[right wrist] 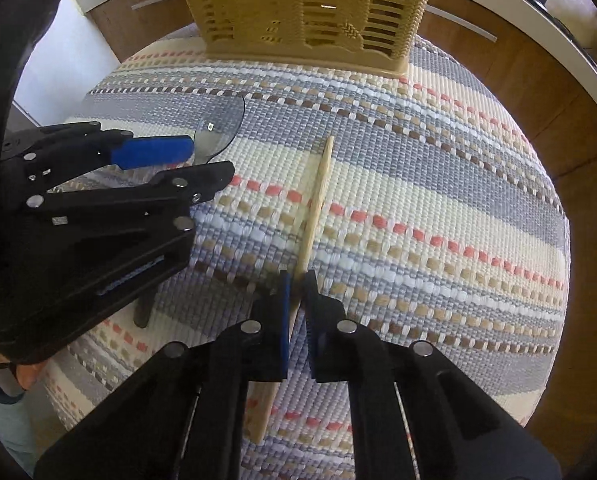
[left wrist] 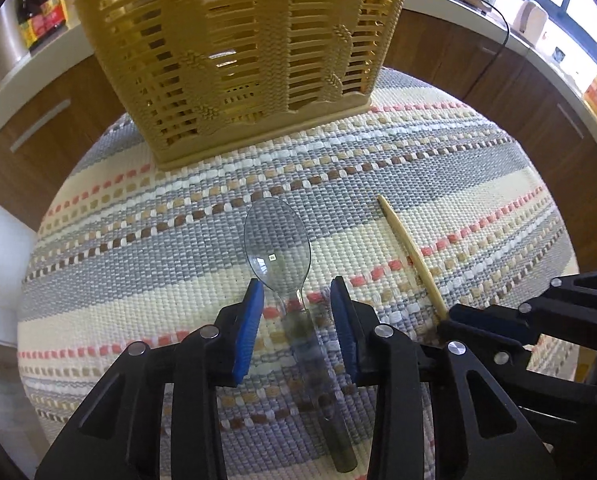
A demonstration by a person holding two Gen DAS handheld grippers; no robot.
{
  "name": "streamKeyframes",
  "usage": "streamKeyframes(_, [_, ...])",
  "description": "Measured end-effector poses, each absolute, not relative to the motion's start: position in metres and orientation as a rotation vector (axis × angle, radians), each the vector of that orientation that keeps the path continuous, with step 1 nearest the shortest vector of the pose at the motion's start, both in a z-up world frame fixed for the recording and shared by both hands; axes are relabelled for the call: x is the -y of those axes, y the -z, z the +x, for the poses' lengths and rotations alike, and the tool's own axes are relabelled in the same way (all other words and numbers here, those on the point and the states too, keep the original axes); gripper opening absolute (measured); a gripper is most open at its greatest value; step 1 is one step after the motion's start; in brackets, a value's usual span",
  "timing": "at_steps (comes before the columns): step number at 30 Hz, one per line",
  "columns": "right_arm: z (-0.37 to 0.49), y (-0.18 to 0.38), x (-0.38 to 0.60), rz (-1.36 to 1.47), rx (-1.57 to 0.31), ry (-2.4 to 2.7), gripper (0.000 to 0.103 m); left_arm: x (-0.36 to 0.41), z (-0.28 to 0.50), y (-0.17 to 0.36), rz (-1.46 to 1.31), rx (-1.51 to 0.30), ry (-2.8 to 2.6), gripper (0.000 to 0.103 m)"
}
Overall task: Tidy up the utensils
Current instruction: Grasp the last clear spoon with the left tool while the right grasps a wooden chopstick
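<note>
A clear plastic spoon (left wrist: 276, 240) lies on the striped woven mat (left wrist: 138, 272), bowl toward a yellow slatted basket (left wrist: 234, 52). My left gripper (left wrist: 297, 292) straddles the spoon's neck, its blue pads standing off on either side, open. To the right lies a wooden chopstick (left wrist: 410, 256). In the right wrist view my right gripper (right wrist: 297, 280) is shut on that chopstick (right wrist: 318, 192) partway along it, low on the mat (right wrist: 438, 200). The left gripper (right wrist: 210, 158) shows at the left over the spoon bowl (right wrist: 222, 128). The basket (right wrist: 306, 8) stands at the mat's far edge.
Brown cabinets and a pale counter ring the table. Sauce bottles (left wrist: 38, 12) and a metal pot stand on the counter at the left, with a black cable (left wrist: 502, 32) and small appliances at the right. A person's hand (right wrist: 26, 376) shows low on the left.
</note>
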State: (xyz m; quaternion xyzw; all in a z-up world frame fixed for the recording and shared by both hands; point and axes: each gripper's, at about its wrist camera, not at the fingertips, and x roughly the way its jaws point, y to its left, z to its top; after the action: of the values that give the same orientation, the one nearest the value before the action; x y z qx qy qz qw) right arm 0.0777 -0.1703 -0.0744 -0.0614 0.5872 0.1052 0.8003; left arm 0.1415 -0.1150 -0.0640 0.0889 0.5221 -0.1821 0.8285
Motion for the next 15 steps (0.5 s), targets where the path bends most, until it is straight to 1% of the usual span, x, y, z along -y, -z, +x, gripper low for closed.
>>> streamKeyframes(2, [0.075,0.073,0.176,-0.12,-1.258,-0.22,0.004,0.121,0.139,0.065,0.224,-1.098,0.373,0.032])
streamKeyframes(4, [0.072,0.071,0.182,-0.102,-1.259,-0.217,0.004,0.127,0.135,0.066,0.258,-1.087,0.369,0.029])
streamKeyframes(5, [0.071,0.07,0.185,-0.093,-1.261,-0.217,0.004,0.128,0.134,0.065,0.261,-1.086,0.372,0.024])
streamKeyframes(6, [0.07,0.07,0.187,-0.085,-1.262,-0.217,0.004,0.129,0.134,0.065,0.267,-1.086,0.367,0.017])
streamKeyframes(7, [0.07,0.07,0.189,-0.078,-1.263,-0.218,0.004,0.13,0.134,0.065,0.27,-1.087,0.366,0.015])
streamKeyframes(8, [0.068,0.07,0.19,-0.071,-1.262,-0.221,0.004,0.133,0.133,0.066,0.272,-1.087,0.368,0.01])
streamKeyframes(11, [0.064,0.066,0.195,-0.052,-1.256,-0.234,0.004,0.131,0.131,0.065,0.269,-1.085,0.383,0.01])
streamKeyframes(15, [0.07,0.054,0.211,-0.024,-1.228,-0.271,0.004,0.113,0.127,0.058,0.19,-1.075,0.429,0.01])
